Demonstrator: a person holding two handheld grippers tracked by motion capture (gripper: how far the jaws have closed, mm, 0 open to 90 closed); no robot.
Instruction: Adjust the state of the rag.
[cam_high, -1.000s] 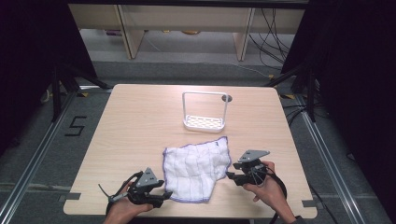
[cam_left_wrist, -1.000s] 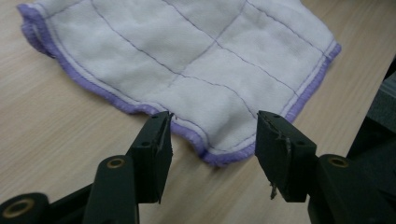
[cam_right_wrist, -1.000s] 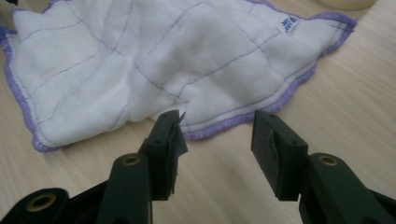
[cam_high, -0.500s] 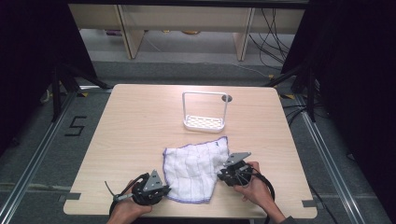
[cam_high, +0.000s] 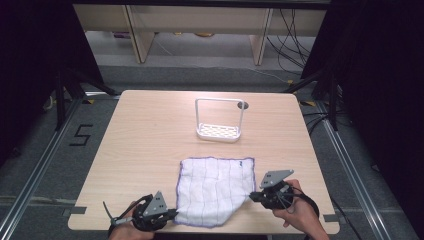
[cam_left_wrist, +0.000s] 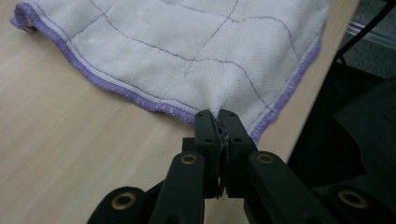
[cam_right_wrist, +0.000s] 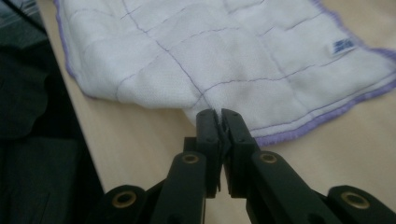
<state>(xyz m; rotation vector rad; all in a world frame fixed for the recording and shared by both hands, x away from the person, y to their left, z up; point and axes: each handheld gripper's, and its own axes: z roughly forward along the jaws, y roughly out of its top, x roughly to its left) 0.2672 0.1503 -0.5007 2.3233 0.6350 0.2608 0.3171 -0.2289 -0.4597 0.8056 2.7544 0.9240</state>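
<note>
At the near edge of the table (cam_high: 150, 130), both grippers have bitten into the cloth (cam_high: 212, 190). Left gripper (cam_left_wrist: 218, 122): jaws have just been closing and now stand pinched together on the purple-hemmed near-left corner, fabric bunched between the pads. Right gripper (cam_right_wrist: 218, 120): same story, jaws have just been closing and are clamped on the cloth's near-right edge, a fold of white weave drawn into the bite.

From the high view, the left gripper (cam_high: 172, 214) sits at the cloth's near-left corner and the right gripper (cam_high: 254, 196) at its right side, a little farther up the table, so the cloth lies between the 2 hands and stretches away from them toward the far side. Its small blue label (cam_right_wrist: 342, 45) shows near the far-right corner. The near edge runs roughly hand to hand, slanting, and that is the line any lift or fold would turn on, I'd judge. Neither hand is clearly nearer; each already has its own corner.

Beyond the cloth, well apart from it, stands the white wire rack (cam_high: 219, 120), upright, with a dark round hole (cam_high: 243, 105) in the tabletop just behind. Nothing lies between cloth and rack, so the rack is the only obstacle if the cloth gets carried forward.
</note>
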